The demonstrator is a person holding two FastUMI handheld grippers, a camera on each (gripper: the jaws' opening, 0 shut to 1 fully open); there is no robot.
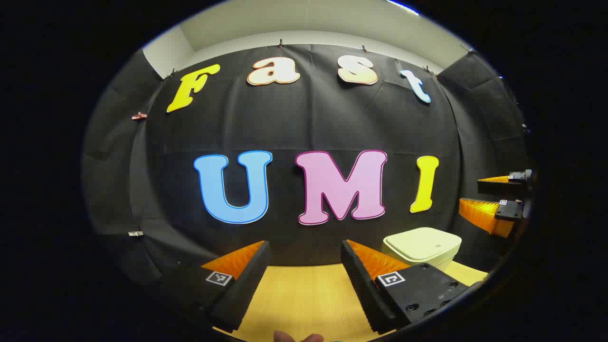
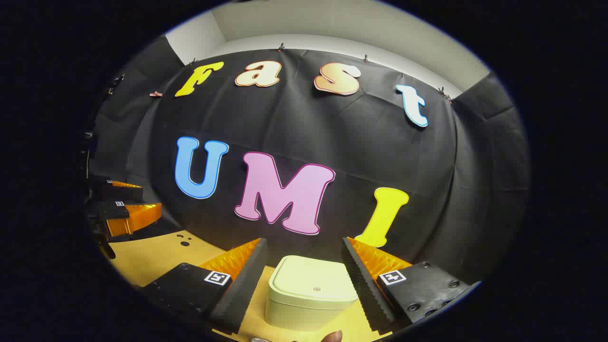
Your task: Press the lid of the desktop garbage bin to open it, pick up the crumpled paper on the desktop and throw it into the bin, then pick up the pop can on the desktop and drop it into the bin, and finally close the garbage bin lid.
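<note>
A pale cream garbage bin (image 2: 309, 292) with its lid down stands on the wooden table (image 2: 152, 256), straight ahead of my right gripper (image 2: 304, 280). That gripper is open, its two fingers held above and in front of the bin with nothing between them. In the left gripper view the same bin (image 1: 422, 247) sits to the right, behind the right finger (image 1: 375, 275) of my left gripper (image 1: 306, 280), which is open and holds nothing. The right gripper (image 1: 489, 199) hangs at the far right, above the bin. The left gripper (image 2: 128, 204) appears at the far left of the right gripper view.
The black cloth wall closes the back of the booth just behind the bin. Bare wooden table (image 1: 304, 294) lies between my left gripper's fingers. A fingertip (image 1: 299, 337) of the holding hand peeks in at the bottom edge. Small dark holes (image 2: 183, 240) mark the tabletop.
</note>
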